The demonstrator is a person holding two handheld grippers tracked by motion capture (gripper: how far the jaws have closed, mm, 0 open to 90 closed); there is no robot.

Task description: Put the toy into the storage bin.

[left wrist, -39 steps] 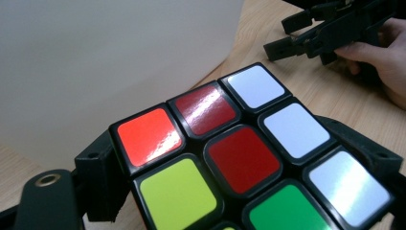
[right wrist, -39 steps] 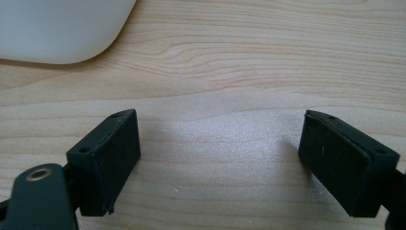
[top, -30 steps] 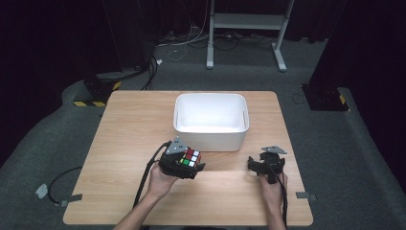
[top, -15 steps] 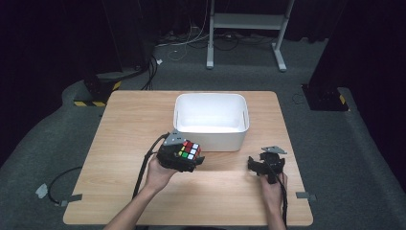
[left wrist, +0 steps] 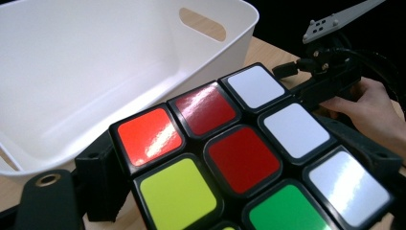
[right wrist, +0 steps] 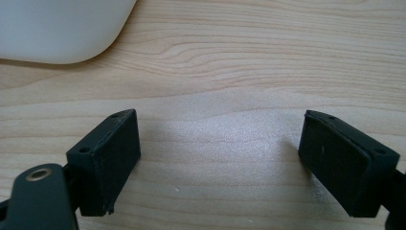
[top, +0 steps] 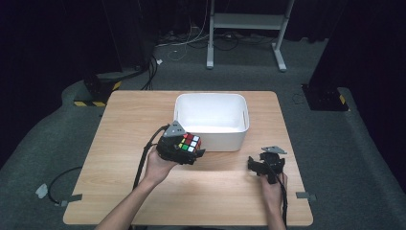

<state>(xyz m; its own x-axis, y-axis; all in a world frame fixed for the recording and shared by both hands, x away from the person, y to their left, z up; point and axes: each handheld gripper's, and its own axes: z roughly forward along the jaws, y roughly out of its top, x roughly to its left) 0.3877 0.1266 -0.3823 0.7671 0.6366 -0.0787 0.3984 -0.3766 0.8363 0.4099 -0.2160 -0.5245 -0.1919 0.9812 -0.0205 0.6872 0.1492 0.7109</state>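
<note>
Left hand-held gripper point(top: 184, 151) clamping puzzle cube point(top: 189, 143) just beside white bin point(top: 210, 139) near wall, right hand-held gripper point(top: 265, 165) spread wide over bare desk point(top: 220, 191)

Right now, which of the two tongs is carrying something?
The left tongs, shut on the puzzle cube beside the white bin. The right tongs sit open over the bare table, holding nothing.

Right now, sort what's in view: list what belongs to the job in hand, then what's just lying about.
In the job:
- puzzle cube, clamped in the left gripper
- white bin, just beyond the cube
- right gripper, open, low over the table

Lying about:
- loose cable on the floor
- white stand behind the table
</note>
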